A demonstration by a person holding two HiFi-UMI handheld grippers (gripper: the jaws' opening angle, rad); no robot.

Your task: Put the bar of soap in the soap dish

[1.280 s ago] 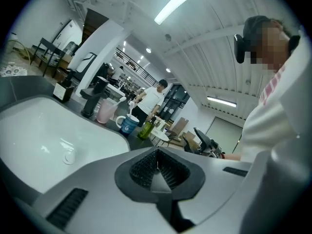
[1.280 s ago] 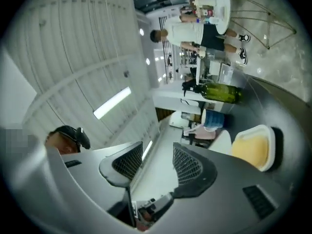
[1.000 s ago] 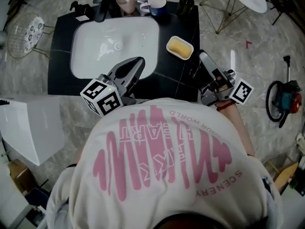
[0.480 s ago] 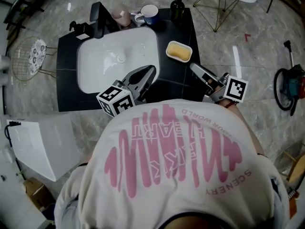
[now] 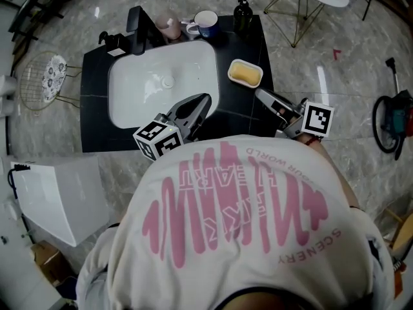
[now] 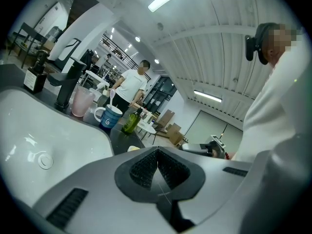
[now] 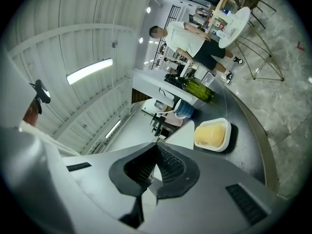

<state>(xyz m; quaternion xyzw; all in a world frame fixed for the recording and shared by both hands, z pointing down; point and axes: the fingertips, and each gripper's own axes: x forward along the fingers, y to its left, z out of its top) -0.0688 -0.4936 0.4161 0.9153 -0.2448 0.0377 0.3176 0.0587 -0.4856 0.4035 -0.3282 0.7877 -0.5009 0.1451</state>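
Note:
A yellow bar of soap (image 5: 244, 73) lies in the white soap dish (image 5: 231, 71) on the black counter, right of the sink. The right gripper view shows the same soap (image 7: 211, 134) and dish (image 7: 225, 145) ahead of the jaws, apart from them. My right gripper (image 5: 258, 93) hovers just in front of the dish. Its jaws have just been closing and now stand shut with nothing between them (image 7: 156, 145). My left gripper (image 5: 206, 97) is over the sink's front right corner, also shut and empty (image 6: 157, 150).
A white sink (image 5: 161, 102) fills the counter (image 5: 239, 108). Behind it are a black faucet (image 5: 137, 28), a pink cup (image 5: 170, 26), a blue mug (image 5: 206, 23) and a dark bottle (image 5: 242, 13). A white box (image 5: 58, 196) and a wire basket (image 5: 42, 79) are on the floor at left.
My right gripper has sunk and swung from pointing up the picture to pointing up and left, its jaws coming together. The left gripper has barely moved. The soap stays in the dish.

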